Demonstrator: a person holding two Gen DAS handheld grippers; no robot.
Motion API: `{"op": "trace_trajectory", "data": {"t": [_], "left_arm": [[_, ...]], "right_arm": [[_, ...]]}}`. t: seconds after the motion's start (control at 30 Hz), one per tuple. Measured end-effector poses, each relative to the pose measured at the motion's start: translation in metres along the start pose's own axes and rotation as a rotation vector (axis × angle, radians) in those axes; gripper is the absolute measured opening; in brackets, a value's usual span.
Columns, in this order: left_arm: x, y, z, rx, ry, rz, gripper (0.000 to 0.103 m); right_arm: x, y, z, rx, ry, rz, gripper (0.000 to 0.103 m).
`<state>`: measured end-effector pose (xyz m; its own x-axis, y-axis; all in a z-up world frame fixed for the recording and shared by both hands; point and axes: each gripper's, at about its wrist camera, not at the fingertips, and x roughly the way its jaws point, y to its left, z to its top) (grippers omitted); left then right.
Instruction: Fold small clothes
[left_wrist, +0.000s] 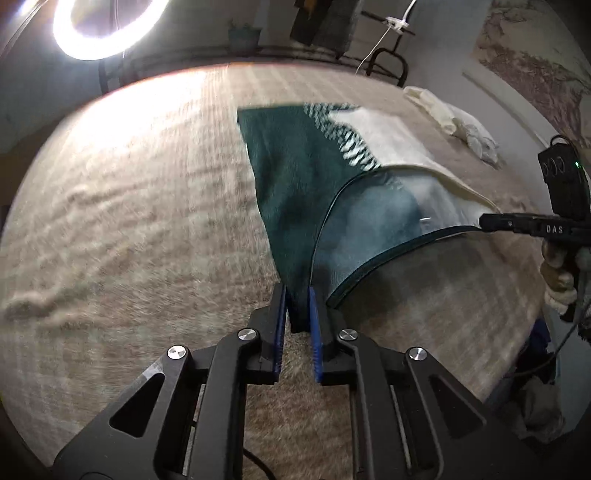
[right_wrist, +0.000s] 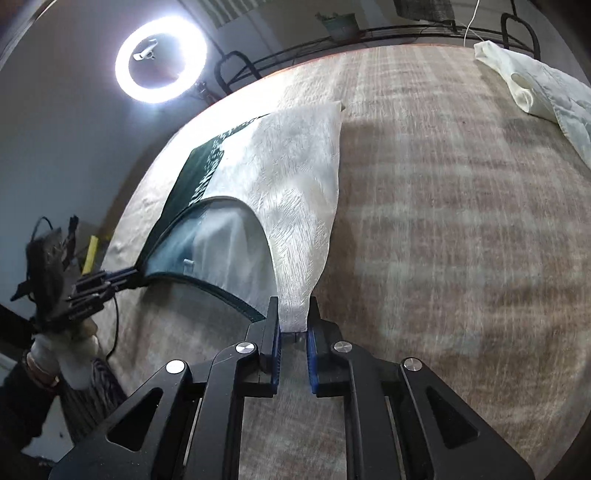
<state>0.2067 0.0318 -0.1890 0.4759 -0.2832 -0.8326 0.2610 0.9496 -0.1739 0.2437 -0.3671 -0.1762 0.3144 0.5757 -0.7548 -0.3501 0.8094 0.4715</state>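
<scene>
A small green-and-white garment (left_wrist: 306, 173) lies stretched over the beige bed cover (left_wrist: 129, 221). My left gripper (left_wrist: 297, 295) is shut on its green near corner. My right gripper (right_wrist: 293, 306) is shut on its white near corner (right_wrist: 295, 295). Between the two corners the waist opening (right_wrist: 218, 243) gapes, showing the pale inside. The far end of the garment rests flat on the cover. The right gripper also shows in the left wrist view (left_wrist: 487, 221), and the left gripper in the right wrist view (right_wrist: 133, 277).
A crumpled white cloth (left_wrist: 454, 122) lies at the far right of the bed and also shows in the right wrist view (right_wrist: 543, 92). A ring light (right_wrist: 160, 61) shines beyond the bed's far edge. A metal rail (right_wrist: 369, 35) runs behind the bed.
</scene>
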Motion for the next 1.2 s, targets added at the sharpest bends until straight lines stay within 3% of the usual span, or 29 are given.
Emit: {"op": "trace_trajectory", "data": {"t": [0.23, 0.37, 0.47, 0.6, 0.8, 1.0, 1.2], "left_arm": [[-0.035, 0.003, 0.034, -0.03, -0.107, -0.049, 0.01], [-0.027, -0.002, 0.063, -0.042, -0.138, -0.05, 0.01], [-0.015, -0.006, 0.078, -0.026, -0.132, -0.053, 0.011], [0.003, -0.007, 0.092, -0.017, -0.122, -0.041, 0.01], [0.024, -0.007, 0.112, -0.031, -0.114, -0.025, 0.011], [0.055, -0.009, 0.137, -0.069, -0.12, 0.002, 0.011], [0.094, -0.003, 0.15, -0.095, -0.107, 0.056, 0.011]], "right_arm": [[-0.032, 0.027, 0.038, -0.133, -0.122, 0.029, 0.012], [-0.026, 0.044, 0.043, -0.232, -0.023, 0.04, 0.012], [-0.031, 0.049, 0.02, -0.329, 0.051, -0.028, 0.012], [-0.052, 0.03, 0.012, -0.292, 0.026, -0.043, 0.012], [-0.063, 0.033, 0.06, -0.245, -0.098, 0.013, 0.012], [0.004, 0.055, 0.103, -0.255, -0.133, 0.0, 0.012], [0.079, 0.065, 0.127, -0.28, -0.126, -0.075, 0.012]]}}
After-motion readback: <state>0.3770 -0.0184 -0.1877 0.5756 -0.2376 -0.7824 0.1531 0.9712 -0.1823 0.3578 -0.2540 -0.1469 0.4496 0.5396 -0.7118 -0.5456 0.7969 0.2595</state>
